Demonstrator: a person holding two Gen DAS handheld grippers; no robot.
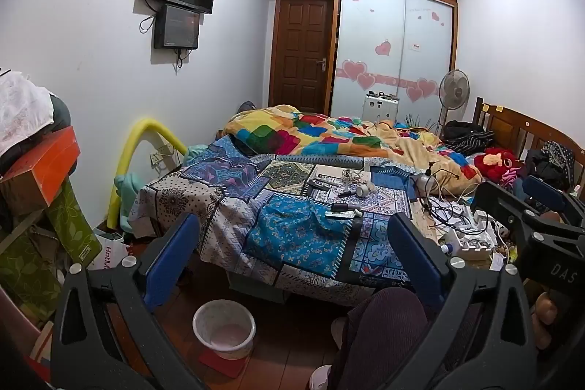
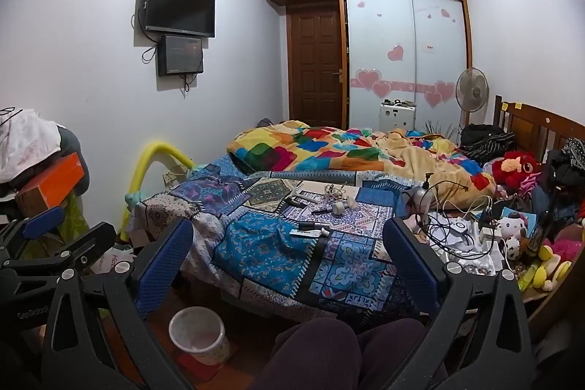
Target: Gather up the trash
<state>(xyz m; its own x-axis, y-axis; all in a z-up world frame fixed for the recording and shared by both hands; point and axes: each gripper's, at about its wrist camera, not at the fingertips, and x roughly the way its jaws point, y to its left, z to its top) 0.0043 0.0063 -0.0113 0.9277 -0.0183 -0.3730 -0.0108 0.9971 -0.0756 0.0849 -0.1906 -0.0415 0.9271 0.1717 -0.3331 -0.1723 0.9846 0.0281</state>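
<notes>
Left wrist | both hand-held grippers released (holding nothing) | bin (image 1: pixel 223 328) on floor, looks bare inside

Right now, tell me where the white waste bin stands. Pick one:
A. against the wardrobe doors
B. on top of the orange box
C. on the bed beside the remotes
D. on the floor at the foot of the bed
D: the white waste bin stands upright on the wooden floor, below the overhanging edge of the patchwork bedspread, with both grippers' jaws open and empty above it.

White-walled bedroom (image 1: pixel 91 24): patchwork bed (image 1: pixel 292 229), wooden door (image 1: pixel 301 53), wardrobe (image 1: pixel 391 50).
</notes>
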